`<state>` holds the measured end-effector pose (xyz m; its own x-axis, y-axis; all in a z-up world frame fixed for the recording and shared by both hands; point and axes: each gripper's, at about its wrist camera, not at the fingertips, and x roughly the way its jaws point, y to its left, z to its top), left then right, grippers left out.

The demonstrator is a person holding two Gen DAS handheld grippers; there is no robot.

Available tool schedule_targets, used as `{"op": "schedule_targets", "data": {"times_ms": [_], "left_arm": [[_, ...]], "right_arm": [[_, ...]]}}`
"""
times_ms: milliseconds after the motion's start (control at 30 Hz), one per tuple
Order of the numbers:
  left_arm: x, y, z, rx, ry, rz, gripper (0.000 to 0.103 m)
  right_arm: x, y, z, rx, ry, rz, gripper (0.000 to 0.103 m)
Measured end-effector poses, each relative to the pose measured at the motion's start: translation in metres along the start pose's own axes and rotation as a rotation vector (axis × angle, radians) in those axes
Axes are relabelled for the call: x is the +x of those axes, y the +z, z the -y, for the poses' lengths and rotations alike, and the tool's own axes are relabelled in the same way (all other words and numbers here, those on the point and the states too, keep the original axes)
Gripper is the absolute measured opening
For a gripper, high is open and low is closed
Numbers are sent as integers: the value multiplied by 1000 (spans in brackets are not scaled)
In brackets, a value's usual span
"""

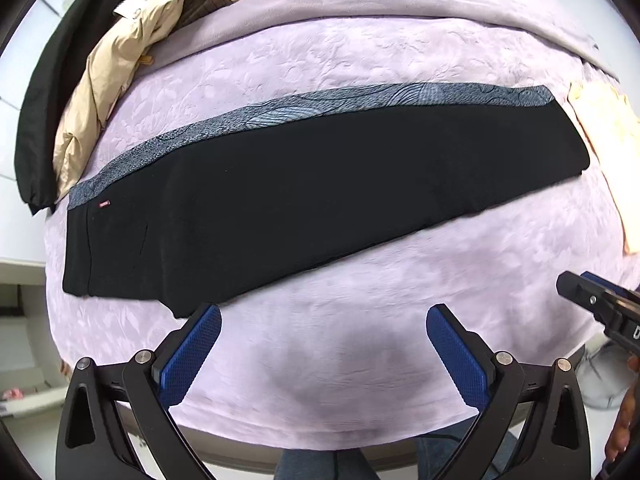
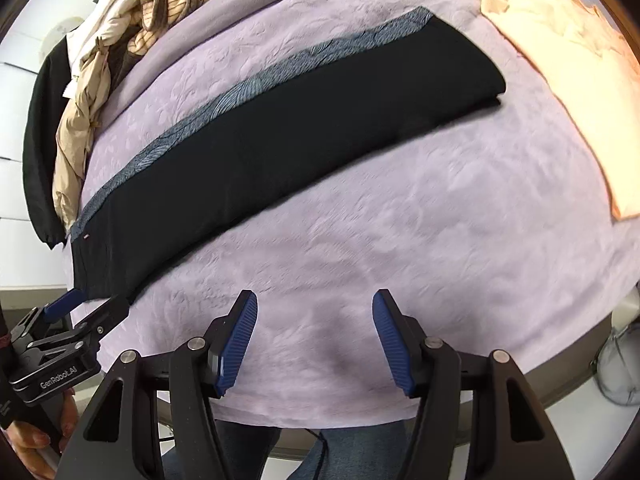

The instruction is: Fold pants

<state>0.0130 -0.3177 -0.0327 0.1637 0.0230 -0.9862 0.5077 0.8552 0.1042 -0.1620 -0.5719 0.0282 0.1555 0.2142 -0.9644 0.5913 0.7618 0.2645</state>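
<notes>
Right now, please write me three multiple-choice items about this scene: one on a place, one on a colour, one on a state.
1. Where does the pile of beige clothes lie, seen from the left wrist camera?
A. beyond the waist end of the pants
B. on top of the pants
C. between the gripper fingers

2. What colour is the blanket under the pants?
A. green
B. lilac
C. red

3. How is the right gripper?
A. shut on the pants
B. shut on the blanket
C. open, holding nothing

Answers:
1 A, the pile lies at the far left, past the waistband.
2 B, pale purple fabric surrounds the pants.
3 C, only blanket shows between its blue pads.
</notes>
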Motion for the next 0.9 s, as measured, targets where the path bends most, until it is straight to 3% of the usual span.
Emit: {"op": "schedule_targets", "data": {"times_ms": [200,500,900], "left_arm": [[-8,-1,24,-47,14,-19,103],[-20,19,50,-25,17,15,103],[-18,25,39,-94,35,4,103]], "right_arm": [[-11,24,24,-67,-30,1,68],[-18,39,47,-49,-6,6,69],[-7,50,53,-69,-12,-36,69]]}}
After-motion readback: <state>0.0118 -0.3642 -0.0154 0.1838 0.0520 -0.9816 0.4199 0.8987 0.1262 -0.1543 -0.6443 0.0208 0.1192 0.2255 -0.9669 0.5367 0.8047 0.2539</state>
